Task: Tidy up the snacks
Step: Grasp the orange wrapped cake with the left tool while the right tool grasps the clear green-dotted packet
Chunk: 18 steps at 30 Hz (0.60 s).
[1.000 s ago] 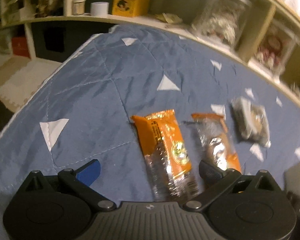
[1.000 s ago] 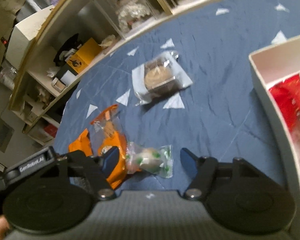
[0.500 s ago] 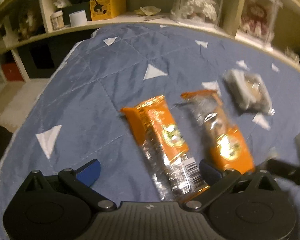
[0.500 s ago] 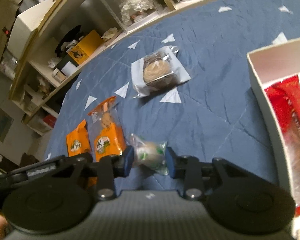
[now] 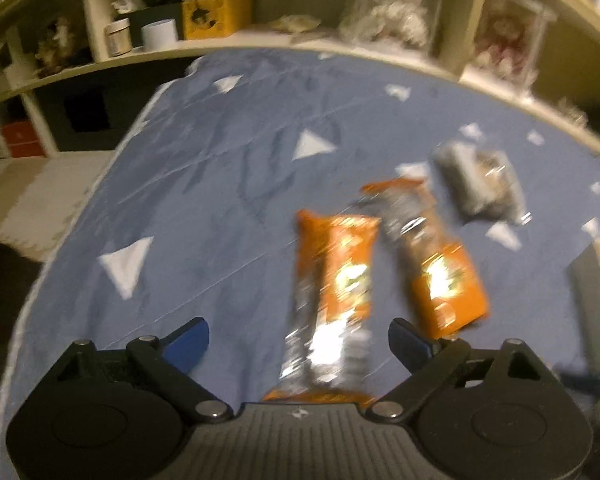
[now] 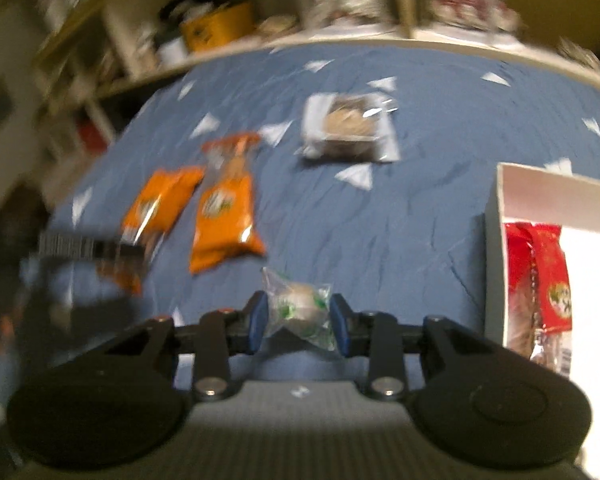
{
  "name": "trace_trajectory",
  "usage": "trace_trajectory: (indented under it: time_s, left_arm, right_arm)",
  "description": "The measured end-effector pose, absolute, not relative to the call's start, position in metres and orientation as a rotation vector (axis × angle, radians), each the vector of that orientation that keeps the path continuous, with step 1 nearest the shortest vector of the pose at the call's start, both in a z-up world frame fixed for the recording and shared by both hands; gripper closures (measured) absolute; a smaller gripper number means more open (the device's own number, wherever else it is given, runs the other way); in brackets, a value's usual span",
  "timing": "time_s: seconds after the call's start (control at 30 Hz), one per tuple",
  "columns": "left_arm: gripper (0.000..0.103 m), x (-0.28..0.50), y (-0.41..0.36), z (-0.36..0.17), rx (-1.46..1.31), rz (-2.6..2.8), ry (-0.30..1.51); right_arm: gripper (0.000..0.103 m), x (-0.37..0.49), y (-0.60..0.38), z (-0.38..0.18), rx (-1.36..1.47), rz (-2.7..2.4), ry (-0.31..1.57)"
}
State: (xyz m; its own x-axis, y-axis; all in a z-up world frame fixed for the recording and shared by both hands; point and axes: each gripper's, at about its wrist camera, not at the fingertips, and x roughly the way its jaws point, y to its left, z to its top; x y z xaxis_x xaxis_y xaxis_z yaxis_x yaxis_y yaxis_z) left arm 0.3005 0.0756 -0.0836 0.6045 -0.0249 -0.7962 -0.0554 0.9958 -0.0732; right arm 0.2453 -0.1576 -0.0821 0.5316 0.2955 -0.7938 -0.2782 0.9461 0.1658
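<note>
Your right tongs (image 6: 296, 322) are clamped on a small clear-wrapped green-printed sweet (image 6: 300, 310). To their right: white open box (image 6: 496, 216), one red packet (image 6: 548, 276) inside. Your left tongs (image 5: 298, 338) gape wide, empty, over one of two orange foil packets (image 5: 332, 276). A clear-wrapped brown pastry (image 6: 350, 128) lies beyond. By my count, four items remain unboxed.

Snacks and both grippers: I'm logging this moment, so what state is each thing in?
right gripper: shut on the small green-and-clear packet.
small green-and-clear packet: pinched between the fingers.
left gripper: open, nothing held.
long orange packet: lying flat on the blue quilt, between the open fingers.
second orange packet: lying flat.
clear-wrapped cake: lying flat, sealed.
white box: open, red packets inside.
</note>
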Motion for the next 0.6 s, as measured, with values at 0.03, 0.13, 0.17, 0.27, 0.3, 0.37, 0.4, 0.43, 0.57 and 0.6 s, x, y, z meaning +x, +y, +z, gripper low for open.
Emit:
trace_trajectory:
  time_s: [0.03, 0.13, 0.17, 0.27, 0.3, 0.37, 0.4, 0.43, 0.57, 0.6]
  left_arm:
    - [0.009, 0.302, 0.074, -0.083, -0.102, 0.003, 0.911]
    - [0.013, 0.308, 0.068, -0.087, -0.092, -0.015, 0.896]
    - [0.014, 0.31, 0.068, -0.089, -0.086, -0.017, 0.894]
    - [0.025, 0.315, 0.069, -0.095, -0.082, -0.014, 0.9]
    - [0.027, 0.317, 0.07, -0.096, -0.088, -0.015, 0.897]
    - [0.032, 0.32, 0.071, -0.097, -0.092, -0.017, 0.887]
    - [0.033, 0.321, 0.071, -0.096, -0.089, -0.022, 0.884]
    - [0.033, 0.322, 0.07, -0.097, -0.082, -0.032, 0.881]
    - [0.037, 0.324, 0.065, -0.1, -0.035, -0.046, 0.886]
    - [0.039, 0.325, 0.063, -0.101, -0.026, -0.047, 0.89]
  right_arm:
    - [0.063, 0.242, -0.153, -0.083, -0.018, 0.355, 0.963]
    - [0.058, 0.231, -0.145, -0.091, -0.09, 0.392, 1.008]
    - [0.056, 0.229, -0.143, -0.094, -0.093, 0.391, 1.018]
    - [0.046, 0.228, -0.145, -0.095, -0.034, 0.373, 1.022]
    - [0.044, 0.229, -0.146, -0.095, -0.004, 0.366, 1.028]
    - [0.043, 0.234, -0.15, -0.097, 0.064, 0.34, 1.05]
    - [0.041, 0.237, -0.152, -0.099, 0.093, 0.33, 1.061]
    - [0.04, 0.238, -0.154, -0.1, 0.122, 0.321, 1.072]
    - [0.033, 0.242, -0.156, -0.105, 0.217, 0.329, 1.094]
    - [0.028, 0.242, -0.155, -0.105, 0.221, 0.331, 1.096]
